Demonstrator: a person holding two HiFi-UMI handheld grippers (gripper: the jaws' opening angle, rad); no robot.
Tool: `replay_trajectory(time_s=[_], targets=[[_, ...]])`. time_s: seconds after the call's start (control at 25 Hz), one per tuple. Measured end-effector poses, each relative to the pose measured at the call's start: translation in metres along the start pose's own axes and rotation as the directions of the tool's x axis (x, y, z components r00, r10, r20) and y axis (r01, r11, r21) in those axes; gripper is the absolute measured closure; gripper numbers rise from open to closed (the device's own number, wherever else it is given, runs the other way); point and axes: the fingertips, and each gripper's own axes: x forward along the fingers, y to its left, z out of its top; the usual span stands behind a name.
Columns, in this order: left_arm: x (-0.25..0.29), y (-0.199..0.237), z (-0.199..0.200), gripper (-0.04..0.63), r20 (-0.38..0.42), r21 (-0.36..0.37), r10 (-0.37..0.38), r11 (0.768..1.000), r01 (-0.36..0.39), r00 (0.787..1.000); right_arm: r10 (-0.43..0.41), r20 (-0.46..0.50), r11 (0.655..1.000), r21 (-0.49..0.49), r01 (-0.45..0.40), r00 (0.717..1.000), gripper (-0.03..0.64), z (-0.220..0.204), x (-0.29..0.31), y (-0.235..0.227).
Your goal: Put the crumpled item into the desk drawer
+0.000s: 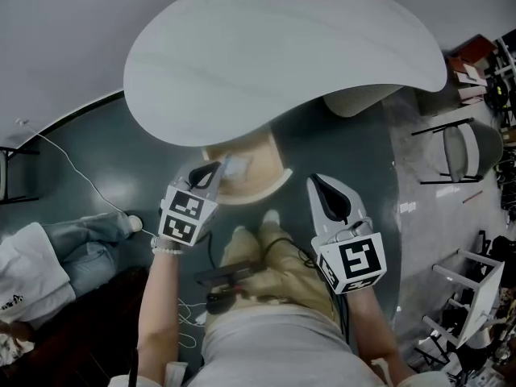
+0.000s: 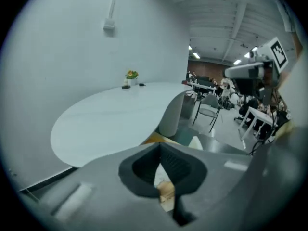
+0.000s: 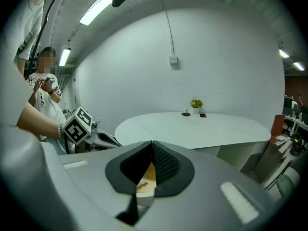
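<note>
Dim bluish cast, ceiling strip lights point(image 3: 97, 6) overhead, fisheye warping, dark vignetted corners

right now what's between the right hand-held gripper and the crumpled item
In the head view, only the open drawer, its bare wood and curved rim, lies between them.

**Desk edge ahead, drawer open below**

The white desk top point(image 1: 282, 55) overhangs just ahead of the left gripper point(image 1: 214, 169) and roofs the far part of the open drawer point(image 1: 270, 185) under its tips. Open air separates it from the right gripper point(image 1: 321, 185). The desk pedestal point(image 1: 359, 99) stands beyond the right gripper, and a chair point(image 1: 459, 147) is well off its outer side.
</note>
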Motion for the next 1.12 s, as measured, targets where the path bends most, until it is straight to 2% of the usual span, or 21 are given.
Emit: replay_trajectory(time_s=[0.16,0.4,0.52,0.68,0.96,1.12], targets=[[-0.035,-0.004,0.029,0.598,0.089,-0.007,0.009,1.000,-0.008,0.996,-0.001,0.014,1.000,-0.017,0.002,1.000,0.612,0.015,-0.006,0.010],[-0.090,-0.006,0.069,0.598,0.202,0.008,0.027,1.000,-0.029,0.979,-0.009,0.054,0.999,-0.040,0.011,0.999,0.612,0.039,-0.015,0.025],[-0.120,-0.004,0.086,0.598,0.258,0.000,0.043,0.999,-0.045,0.965,-0.015,0.077,0.999,-0.051,0.019,0.997,0.613,0.050,-0.020,0.030],[-0.155,-0.002,0.102,0.598,0.333,-0.045,0.075,0.997,-0.063,0.940,-0.013,0.098,0.997,-0.071,0.020,0.995,0.612,0.062,-0.027,0.039],[-0.196,-0.015,0.103,0.598,0.382,-0.037,0.093,0.996,-0.086,0.919,-0.011,0.133,0.994,-0.105,0.026,0.991,0.612,0.072,-0.042,0.058],[-0.201,-0.025,0.107,0.598,0.399,-0.042,0.087,0.996,-0.077,0.913,-0.009,0.139,0.994,-0.110,0.025,0.990,0.612,0.077,-0.048,0.058]])
